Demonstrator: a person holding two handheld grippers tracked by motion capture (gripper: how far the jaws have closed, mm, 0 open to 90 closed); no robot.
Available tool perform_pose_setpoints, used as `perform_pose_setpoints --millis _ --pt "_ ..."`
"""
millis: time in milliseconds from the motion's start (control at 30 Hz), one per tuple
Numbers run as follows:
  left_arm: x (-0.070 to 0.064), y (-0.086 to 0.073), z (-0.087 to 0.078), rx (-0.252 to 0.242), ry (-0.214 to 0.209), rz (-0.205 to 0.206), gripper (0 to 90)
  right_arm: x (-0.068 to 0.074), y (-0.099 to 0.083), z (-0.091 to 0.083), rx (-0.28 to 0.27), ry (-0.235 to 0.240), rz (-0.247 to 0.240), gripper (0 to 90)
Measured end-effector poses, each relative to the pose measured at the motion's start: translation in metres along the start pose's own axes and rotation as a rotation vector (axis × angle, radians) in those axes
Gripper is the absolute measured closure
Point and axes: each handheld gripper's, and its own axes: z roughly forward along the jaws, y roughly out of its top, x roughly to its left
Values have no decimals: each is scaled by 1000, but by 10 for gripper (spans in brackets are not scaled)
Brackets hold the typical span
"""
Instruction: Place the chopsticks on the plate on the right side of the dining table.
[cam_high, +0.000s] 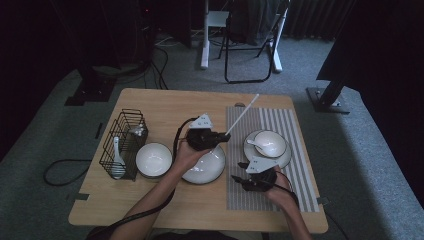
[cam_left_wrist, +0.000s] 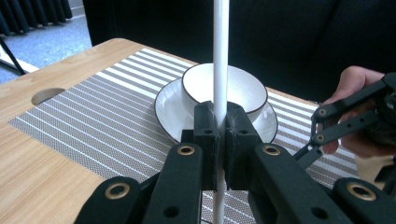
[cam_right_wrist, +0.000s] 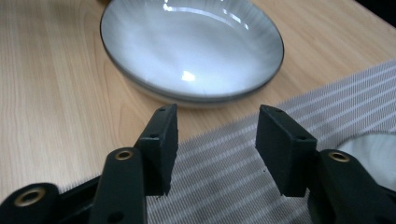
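Clamped jaws of the left gripper (cam_left_wrist: 218, 140) pinched a white chopstick (cam_left_wrist: 220, 56); the right gripper (cam_right_wrist: 217, 140) gaped wide, empty, near a grey plate (cam_right_wrist: 191, 46).

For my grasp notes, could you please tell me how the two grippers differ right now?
The left gripper is shut on a white stick; the right gripper is open and holds nothing. The left is above the grey plate; the right is over the striped mat. Both are black and hand-held.
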Motion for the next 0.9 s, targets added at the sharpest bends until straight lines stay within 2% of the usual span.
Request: perform_pose_setpoints --millis 133,300,533,700,900 --pt "1 1 5 16 5 13 861 -6 -6 -7 24 4 -14 460" --pt "5 2 10 33 5 26 861 -8 -15 -11 -14 27 46 437" --pt "10 6 18 55 18 28 860 -3 -27 1 -16 49 116 396" --pt "10 9 21 67 22 55 860 2 -31 9 -22 51 135 377" --pt "11 8 27 78 21 54 860 5 -36 18 -5 54 148 372"
